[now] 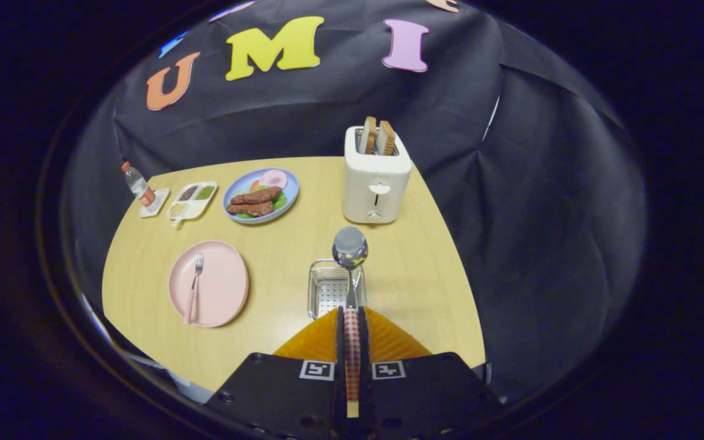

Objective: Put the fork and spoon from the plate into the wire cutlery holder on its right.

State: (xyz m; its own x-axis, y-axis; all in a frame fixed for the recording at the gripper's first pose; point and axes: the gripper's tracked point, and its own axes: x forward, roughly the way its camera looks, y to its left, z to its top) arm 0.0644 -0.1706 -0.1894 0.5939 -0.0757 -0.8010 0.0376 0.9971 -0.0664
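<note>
While no brand or readable label turns up anywhere, the two black-and-white square markers (352, 370) on the gripper body do stand out, and the bottle (137, 184) away at ten o'clock wears a red label too small to read. Down on the pale wooden table (425, 275), backed by black cloth, the gripper (352, 318) points straight ahead to twelve o'clock, its orange fingers (318, 342) clenched on the red-checked handle of the spoon (350, 247), both pressing it from either side. Its shiny bowl sticks out ahead of the fingertips, over the far rim of the wire cutlery holder (327, 290), which sits just ahead of the fingers. Over at nine o'clock, the fork (193, 287) lies on the pink plate (227, 287), tines pointing away. Beyond, at twelve o'clock, a cream toaster (376, 180) holds two slices; at eleven, a blue plate of food (288, 189) and a divided dish (193, 201).
</note>
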